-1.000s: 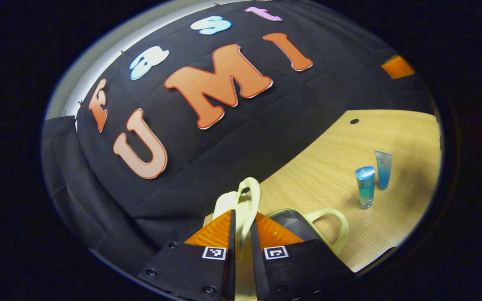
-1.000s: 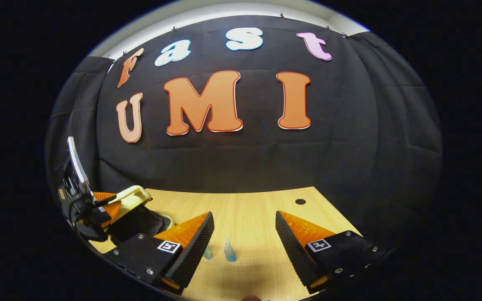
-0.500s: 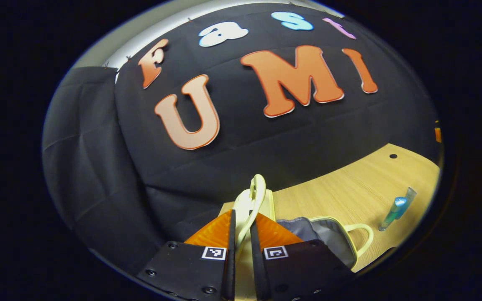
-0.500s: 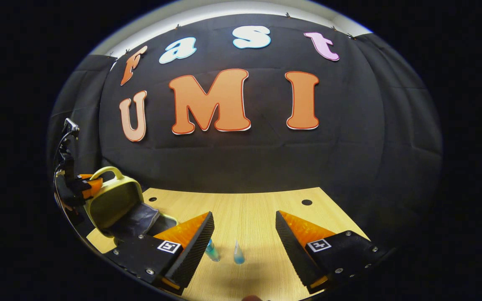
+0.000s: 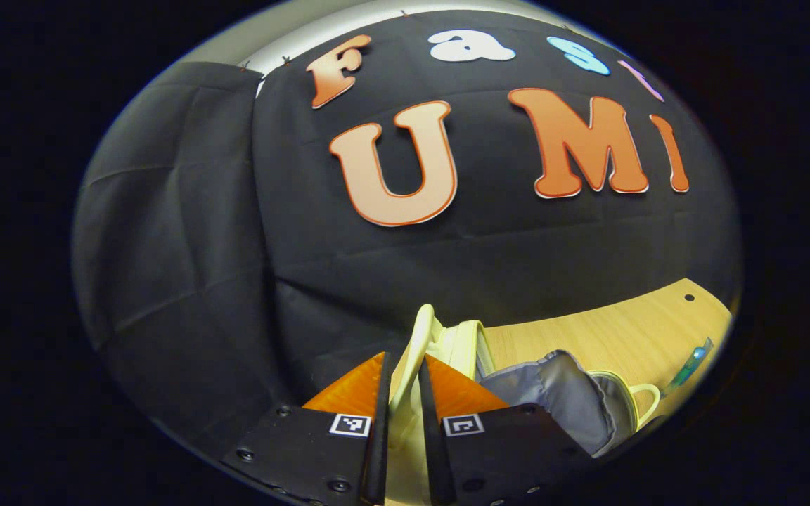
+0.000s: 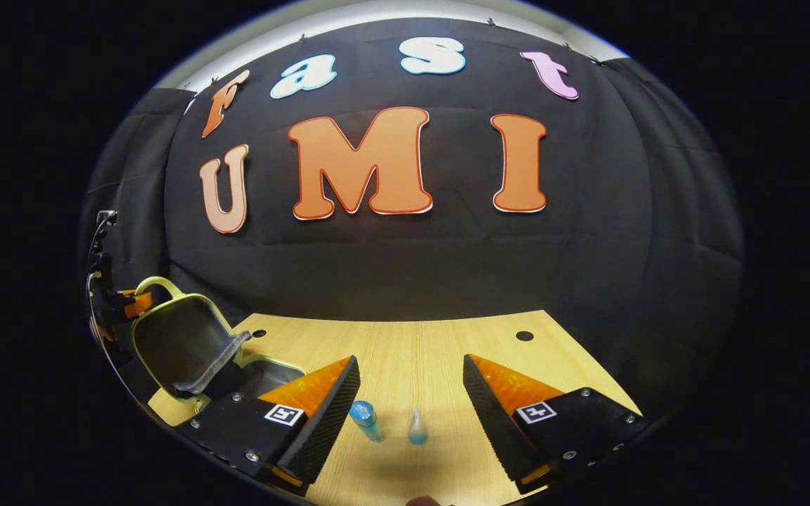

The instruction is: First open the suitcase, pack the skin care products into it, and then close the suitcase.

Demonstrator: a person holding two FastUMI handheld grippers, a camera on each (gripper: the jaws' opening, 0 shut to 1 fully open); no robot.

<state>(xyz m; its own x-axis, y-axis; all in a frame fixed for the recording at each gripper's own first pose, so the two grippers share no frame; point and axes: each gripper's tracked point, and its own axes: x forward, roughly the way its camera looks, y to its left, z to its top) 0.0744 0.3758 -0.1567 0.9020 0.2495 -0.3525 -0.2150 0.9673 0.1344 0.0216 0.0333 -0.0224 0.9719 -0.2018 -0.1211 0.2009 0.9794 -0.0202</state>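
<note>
While clamped by the lid handle: one pale-yellow suitcase [image 6: 187, 348], lid raised near upright, grey lining showing.
Left gripper [image 5: 403, 393]: jaws narrow, pinching the lid handle [image 5: 415, 351] from both sides.
Right gripper [image 6: 410, 393]: jaws wide, holding nothing, above the wooden table [image 6: 440, 344].
Skin care products: two, standing close together on the table right of the suitcase — one blue-capped bottle [image 6: 365, 420], one clear blue tube [image 6: 417, 427].

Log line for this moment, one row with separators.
phase: opening suitcase | left gripper: shut on lid handle, lid raised | right gripper: open above bottle and tube | packed: none
</note>
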